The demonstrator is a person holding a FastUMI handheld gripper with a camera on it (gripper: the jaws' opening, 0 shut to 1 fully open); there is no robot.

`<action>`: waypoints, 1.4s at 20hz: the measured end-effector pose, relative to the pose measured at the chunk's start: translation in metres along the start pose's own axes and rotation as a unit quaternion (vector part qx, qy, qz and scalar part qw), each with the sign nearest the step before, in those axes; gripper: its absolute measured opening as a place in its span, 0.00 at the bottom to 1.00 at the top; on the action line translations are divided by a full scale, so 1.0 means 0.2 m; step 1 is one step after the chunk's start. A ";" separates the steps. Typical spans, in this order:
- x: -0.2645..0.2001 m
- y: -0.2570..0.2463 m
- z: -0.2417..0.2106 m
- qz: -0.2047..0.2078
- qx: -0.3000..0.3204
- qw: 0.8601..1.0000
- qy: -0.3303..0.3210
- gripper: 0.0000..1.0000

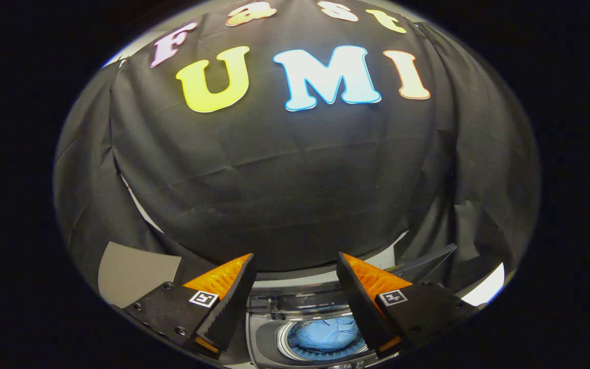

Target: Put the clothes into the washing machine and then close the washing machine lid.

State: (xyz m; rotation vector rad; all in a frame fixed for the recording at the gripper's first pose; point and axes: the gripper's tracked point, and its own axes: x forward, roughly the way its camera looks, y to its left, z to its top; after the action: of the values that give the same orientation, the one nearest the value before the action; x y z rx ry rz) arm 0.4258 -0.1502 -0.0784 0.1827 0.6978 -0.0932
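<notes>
The hand-held gripper (295,287) hovers with its fingers spread wide and empty above the grey top-loading washing machine (267,338), whose round drum holds the blue crumpled clothes (325,333) directly below, between the fingers, the dark raised lid (423,262) standing far right.

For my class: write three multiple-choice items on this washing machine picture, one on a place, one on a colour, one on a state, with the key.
1. Where is the clothing?
A. inside the washing machine drum
B. between closed fingers
C. hanging on the booth wall

2. What colour is the clothing?
A. red
B. blue
C. yellow

3. How is the gripper?
A. shut on the clothing
B. shut on the lid
C. open, holding nothing

Key: 1 A, the cloth lies in the round drum below the fingers; 2 B, it looks light blue; 3 C, the fingers stand wide apart.
</notes>
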 end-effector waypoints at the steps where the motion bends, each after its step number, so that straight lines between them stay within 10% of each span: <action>1: 0.03 -0.01 0.00 -0.008 -0.006 1.000 0.005 0.97; 9: 0.15 -0.11 -0.12 -0.044 -0.063 0.995 0.064 0.98; 28: -0.07 -0.12 -0.23 -0.010 -0.087 0.995 -0.051 0.99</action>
State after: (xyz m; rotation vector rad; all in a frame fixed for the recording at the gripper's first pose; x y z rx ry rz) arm 0.3818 -0.1650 -0.1068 0.0032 0.6027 -0.0608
